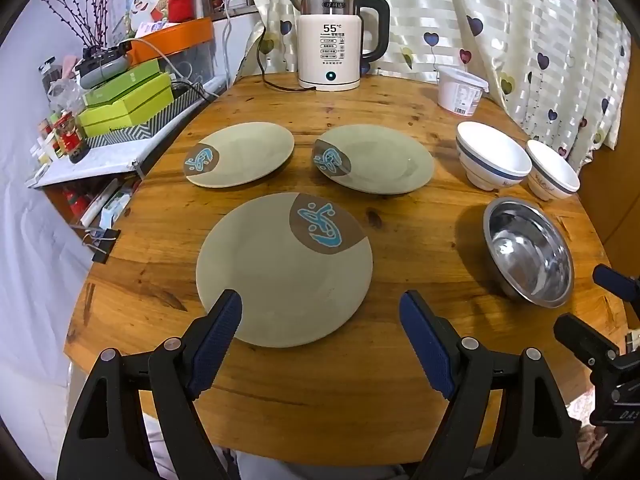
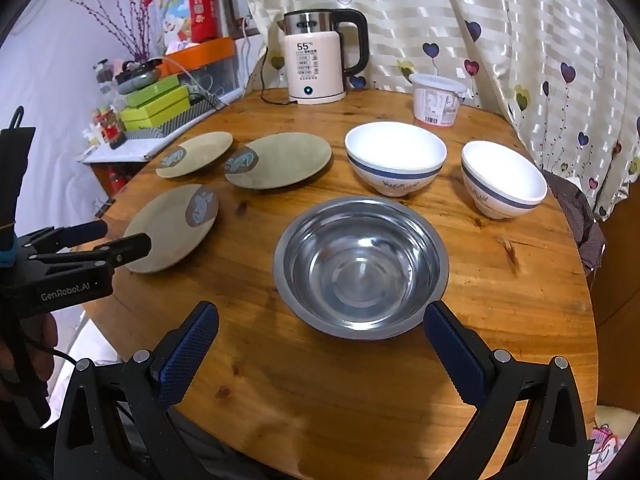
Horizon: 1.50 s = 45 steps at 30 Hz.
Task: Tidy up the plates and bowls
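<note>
Holding: my left gripper (image 1: pixel 320 312) has its jaws spread wide with nothing between the ribbed blue pads, hovering over the near rim of the nearest plate (image 1: pixel 284 268).
Right gripper (image 2: pixel 320 326): I see it just as wide and empty, above the near edge of the steel bowl (image 2: pixel 360 266).
Plates: three round, matte, greenish discs, each with a brown patch and blue motif; far left plate (image 1: pixel 240 154) and far right plate (image 1: pixel 374 164) lie apart.
Bowls: the steel one is shiny; two white bowls (image 2: pixel 396 158) with a blue band sit behind it.
Table (image 1: pixel 280 392): round, knotty varnished wood.
Views: only the right wrist shows my hand (image 2: pixel 24 364); both show the kettle (image 1: pixel 334 40).
</note>
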{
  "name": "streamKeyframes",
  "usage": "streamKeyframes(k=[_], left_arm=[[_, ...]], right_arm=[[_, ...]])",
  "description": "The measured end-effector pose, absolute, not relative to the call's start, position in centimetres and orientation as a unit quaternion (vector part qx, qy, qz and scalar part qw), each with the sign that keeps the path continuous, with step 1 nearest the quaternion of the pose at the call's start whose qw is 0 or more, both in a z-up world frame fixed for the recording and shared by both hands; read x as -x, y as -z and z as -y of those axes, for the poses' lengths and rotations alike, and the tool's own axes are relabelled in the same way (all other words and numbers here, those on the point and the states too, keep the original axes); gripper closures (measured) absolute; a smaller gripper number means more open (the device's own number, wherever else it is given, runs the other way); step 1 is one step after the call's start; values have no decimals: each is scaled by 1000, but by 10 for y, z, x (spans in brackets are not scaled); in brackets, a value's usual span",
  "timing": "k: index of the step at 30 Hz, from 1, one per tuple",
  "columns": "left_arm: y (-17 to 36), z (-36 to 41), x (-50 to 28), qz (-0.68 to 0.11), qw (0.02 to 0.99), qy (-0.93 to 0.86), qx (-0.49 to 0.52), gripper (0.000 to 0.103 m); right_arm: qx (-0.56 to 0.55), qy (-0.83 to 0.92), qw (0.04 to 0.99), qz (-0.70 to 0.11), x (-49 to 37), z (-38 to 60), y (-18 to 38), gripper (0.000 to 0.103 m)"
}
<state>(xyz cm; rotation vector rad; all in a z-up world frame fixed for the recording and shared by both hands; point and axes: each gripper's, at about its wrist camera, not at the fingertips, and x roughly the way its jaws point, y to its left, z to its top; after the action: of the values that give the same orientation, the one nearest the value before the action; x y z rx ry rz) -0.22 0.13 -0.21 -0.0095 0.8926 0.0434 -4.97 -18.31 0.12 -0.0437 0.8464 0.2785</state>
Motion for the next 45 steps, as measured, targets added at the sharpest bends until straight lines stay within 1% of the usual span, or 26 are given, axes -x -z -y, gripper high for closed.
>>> streamKeyframes(k=[45], left_arm=[[3,-8,0,-436,899,-24,15,22]], right_arm=[[21,-136,901,-413,46,176,-2,0]])
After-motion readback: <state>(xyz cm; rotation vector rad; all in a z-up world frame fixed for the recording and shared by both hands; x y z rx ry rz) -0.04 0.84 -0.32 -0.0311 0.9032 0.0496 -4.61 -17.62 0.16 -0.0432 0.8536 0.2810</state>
